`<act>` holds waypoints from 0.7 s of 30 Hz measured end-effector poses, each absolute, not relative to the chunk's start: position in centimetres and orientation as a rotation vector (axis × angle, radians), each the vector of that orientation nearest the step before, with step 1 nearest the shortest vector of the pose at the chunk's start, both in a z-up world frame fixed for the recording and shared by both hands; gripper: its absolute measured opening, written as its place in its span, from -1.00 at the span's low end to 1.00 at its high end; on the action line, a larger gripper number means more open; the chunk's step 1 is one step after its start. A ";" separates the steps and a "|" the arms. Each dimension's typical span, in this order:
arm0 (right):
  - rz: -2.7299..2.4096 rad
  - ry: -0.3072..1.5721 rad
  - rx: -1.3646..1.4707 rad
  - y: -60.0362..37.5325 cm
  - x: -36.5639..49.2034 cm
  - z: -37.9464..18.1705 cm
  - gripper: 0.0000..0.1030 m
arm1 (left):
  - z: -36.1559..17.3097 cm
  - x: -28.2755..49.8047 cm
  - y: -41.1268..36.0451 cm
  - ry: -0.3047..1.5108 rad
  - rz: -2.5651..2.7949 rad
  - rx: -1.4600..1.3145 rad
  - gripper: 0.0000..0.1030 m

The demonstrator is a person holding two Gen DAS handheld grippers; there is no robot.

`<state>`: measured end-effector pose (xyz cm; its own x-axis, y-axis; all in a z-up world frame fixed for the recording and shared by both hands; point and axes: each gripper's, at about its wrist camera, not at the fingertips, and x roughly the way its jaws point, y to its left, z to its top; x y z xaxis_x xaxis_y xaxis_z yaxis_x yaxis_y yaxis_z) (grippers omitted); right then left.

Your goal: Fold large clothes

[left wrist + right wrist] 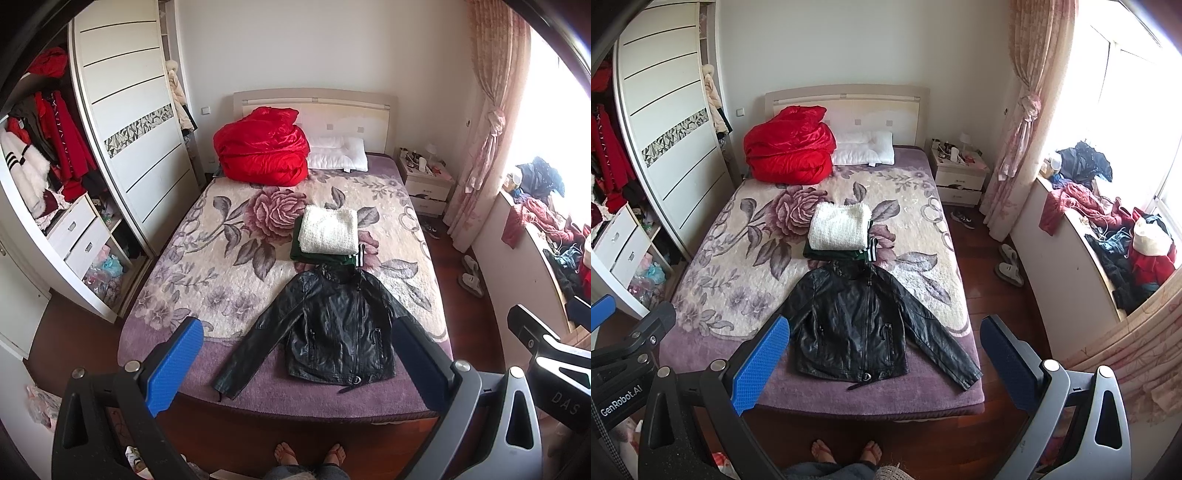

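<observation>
My left gripper [295, 369] hangs wide open above a black jacket [332, 328] spread flat on the bed [184, 266], folded clothes [327, 236] just beyond it.

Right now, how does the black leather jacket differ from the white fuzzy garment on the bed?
The black leather jacket lies spread flat, sleeves out, unfolded; the white fuzzy garment is folded into a neat rectangle. The jacket lies directly on the floral bedspread near the foot; the white one tops a folded dark green garment farther up. Both lie on the bed, untouched by either open gripper.
</observation>
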<state>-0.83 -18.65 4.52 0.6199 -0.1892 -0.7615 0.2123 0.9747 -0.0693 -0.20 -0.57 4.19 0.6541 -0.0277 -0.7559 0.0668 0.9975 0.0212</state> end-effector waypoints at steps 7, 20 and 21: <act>-0.230 0.872 0.032 -18.7 -0.9 4.6 1.00 | 4.3 -0.2 -0.3 0.856 -0.056 0.044 1.00; -0.246 0.889 0.046 -17.8 0.5 3.0 1.00 | 2.6 0.7 0.6 0.858 -0.041 0.045 1.00; -0.254 0.896 0.055 -17.8 1.0 2.5 1.00 | 2.2 1.2 0.7 0.853 -0.036 0.050 1.00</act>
<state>1.02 -17.83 2.49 0.5968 -0.1958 -0.7781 0.2420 0.9685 -0.0581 1.22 0.69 2.18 0.6574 -0.0123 -0.7535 0.0520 0.9982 0.0291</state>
